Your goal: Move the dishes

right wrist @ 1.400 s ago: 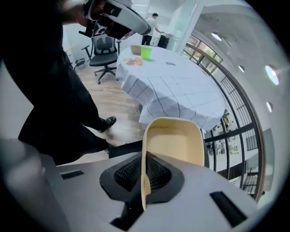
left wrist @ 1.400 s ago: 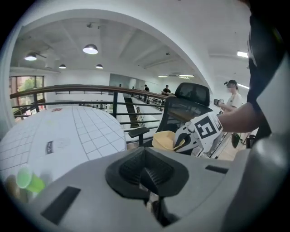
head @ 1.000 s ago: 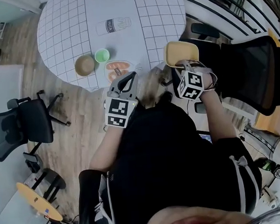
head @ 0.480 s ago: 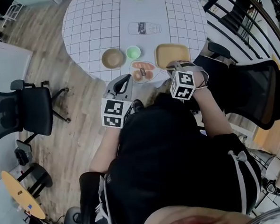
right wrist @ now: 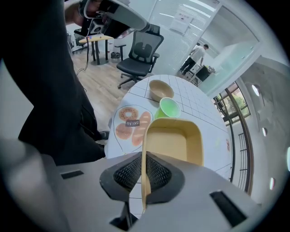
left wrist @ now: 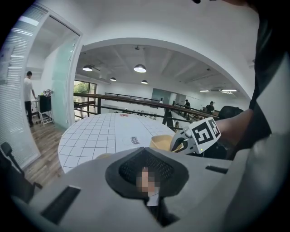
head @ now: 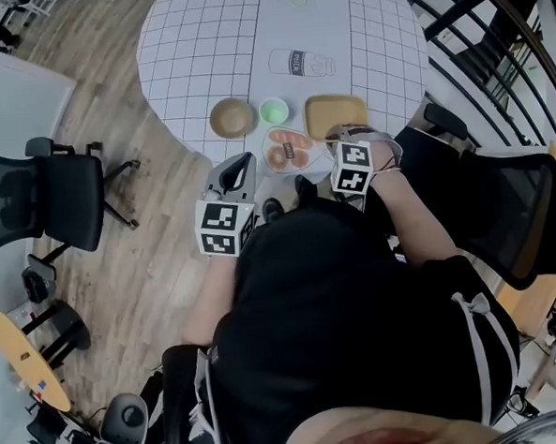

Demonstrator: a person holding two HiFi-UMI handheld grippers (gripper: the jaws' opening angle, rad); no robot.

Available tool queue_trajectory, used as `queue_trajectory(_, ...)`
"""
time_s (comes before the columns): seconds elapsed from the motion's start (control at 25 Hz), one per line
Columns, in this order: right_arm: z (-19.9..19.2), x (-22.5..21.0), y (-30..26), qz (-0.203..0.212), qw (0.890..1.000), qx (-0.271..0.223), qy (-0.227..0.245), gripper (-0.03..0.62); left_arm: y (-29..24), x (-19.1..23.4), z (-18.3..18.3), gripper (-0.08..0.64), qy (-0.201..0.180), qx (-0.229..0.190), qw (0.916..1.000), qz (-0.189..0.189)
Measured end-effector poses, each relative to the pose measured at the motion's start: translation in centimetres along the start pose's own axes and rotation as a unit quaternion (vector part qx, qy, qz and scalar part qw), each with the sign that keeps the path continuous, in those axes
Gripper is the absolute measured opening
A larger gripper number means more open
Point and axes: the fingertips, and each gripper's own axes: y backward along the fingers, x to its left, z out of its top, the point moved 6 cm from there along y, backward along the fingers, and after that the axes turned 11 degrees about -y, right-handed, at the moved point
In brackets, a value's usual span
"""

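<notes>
The right gripper stands at the edge of the round gridded table, jaws pinched nearly together on the near rim of the yellow tray ahead. Left of it lie the bread plate, tan bowl and green cup. The left gripper is closed and empty.

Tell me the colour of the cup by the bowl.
Light green. The cup shows best in the right gripper view.
</notes>
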Motion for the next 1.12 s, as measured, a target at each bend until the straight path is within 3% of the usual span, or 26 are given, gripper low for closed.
queue_trajectory(0.28,-0.2,-1.7,-3.8,0.004,1.000,0.009,0.027,0.029,-1.2,-0.4,0.7,0.005,0.011,0.008,0.9998,0.017)
queue_trajectory(0.8,0.6,-2.0,-7.7,0.028,0.998,0.024,0.055,0.029,0.6,0.2,-1.1,0.005,0.042,0.039,0.9965,0.062)
queue_trajectory(1.12,0.5,-2.0,-8.9,0.025,0.998,0.024,0.054,0.029,0.9,-0.1,-1.5,0.005,0.049,0.050,0.9953,0.066)
